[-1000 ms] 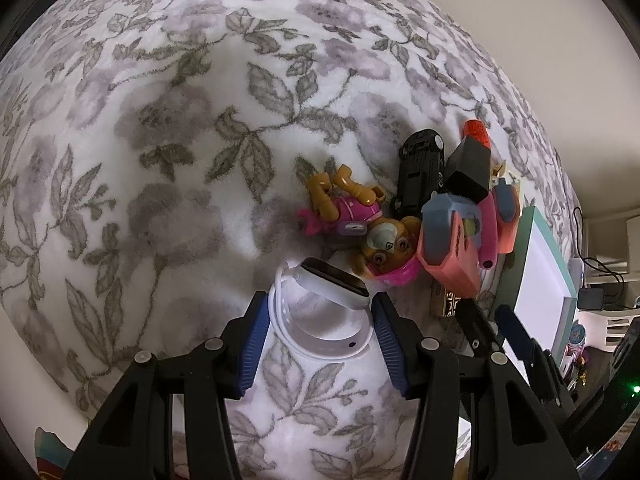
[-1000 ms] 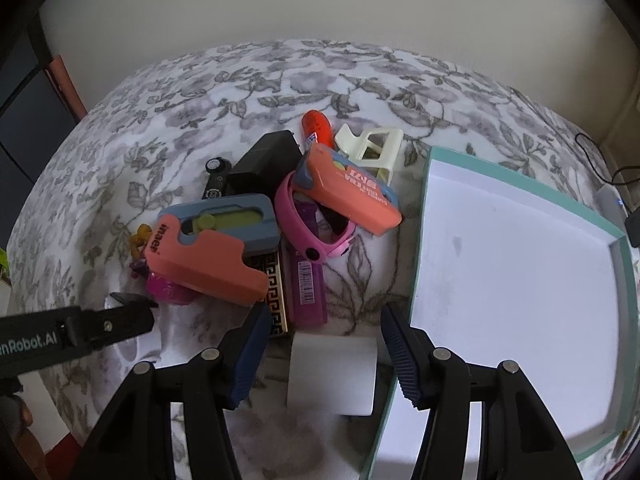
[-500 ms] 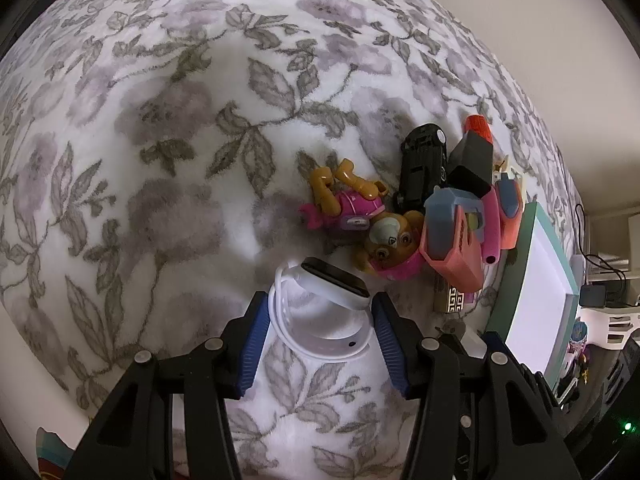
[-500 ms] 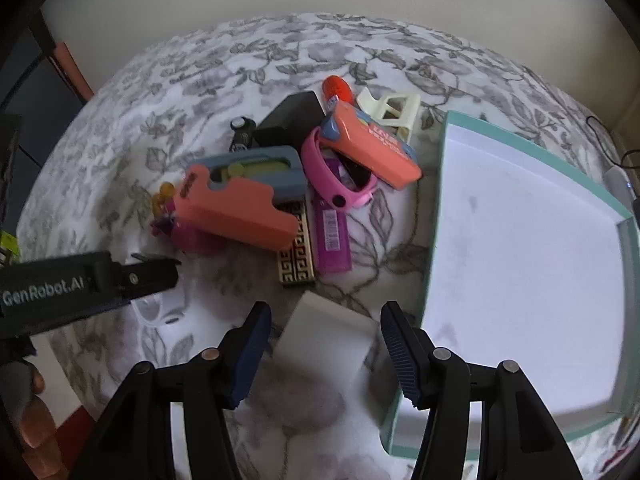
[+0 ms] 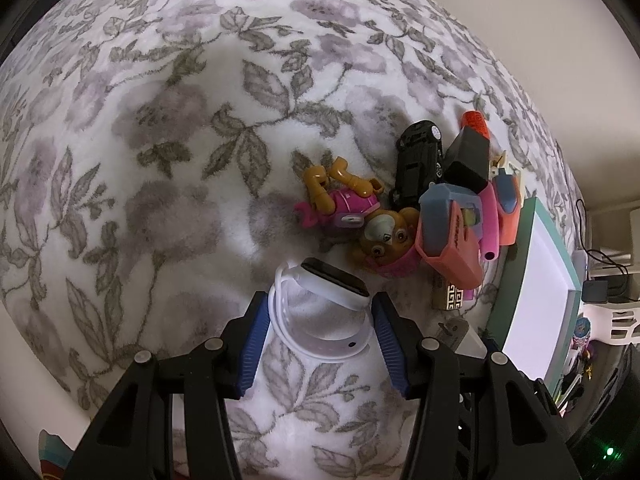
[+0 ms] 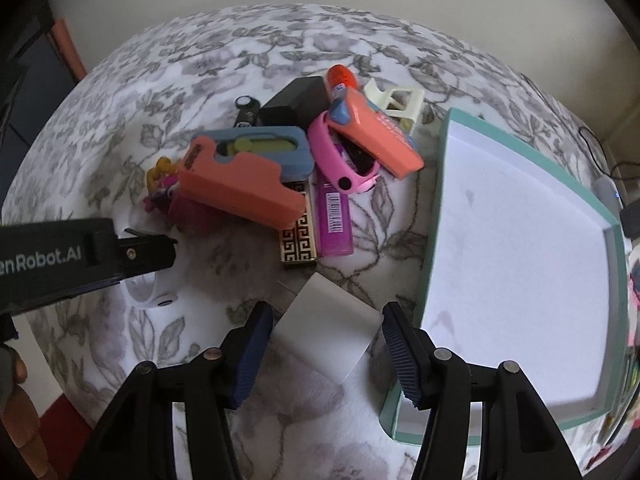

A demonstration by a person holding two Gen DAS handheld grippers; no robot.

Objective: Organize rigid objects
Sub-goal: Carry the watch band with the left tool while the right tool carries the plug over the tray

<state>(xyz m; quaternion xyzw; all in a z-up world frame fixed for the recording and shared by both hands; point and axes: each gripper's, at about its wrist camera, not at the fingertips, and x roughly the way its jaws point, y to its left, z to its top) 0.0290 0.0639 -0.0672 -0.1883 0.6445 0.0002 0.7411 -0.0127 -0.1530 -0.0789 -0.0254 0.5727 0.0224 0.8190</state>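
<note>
Across the floral blanket [image 5: 168, 128], far and left-hand portions lie bare, w/ open room for travel; clutter is confined to a pile beside the tray, and the blanket falls away at its lower-left edge in the left wrist view.

Left gripper [image 5: 320, 320]: jaws partly spread, blue pads flanking the white smartwatch [image 5: 320, 304], which lies on the blanket; the pads sit at the strap's sides, but actual contact cannot be told.

Right gripper [image 6: 326, 338]: jaws partly spread around a white rectangular block [image 6: 326, 328], skewed between the pads; contact cannot be told. Block lies just left of the tray's near corner.

Container: 1 teal-rimmed tray [image 6: 434, 216] w/ white floor, no items seen inside; pile sits beside its left wall.

Counts in pile:
- 2 coral-and-blue cases [image 6: 240, 172]
- 1 pink wristband [image 6: 340, 160]
- 1 purple lighter [image 6: 334, 216]
- 1 gold-patterned black lighter [image 6: 298, 240]
- 1 black box [image 6: 296, 100]
- 1 orange-capped tube [image 6: 340, 78]
- 1 cream clip [image 6: 396, 100]
- 1 black toy car [image 5: 418, 160]
- 1 toy pup figure [image 5: 360, 216]

A person's hand [image 6: 16, 368] shows at lower left, right wrist view.
</note>
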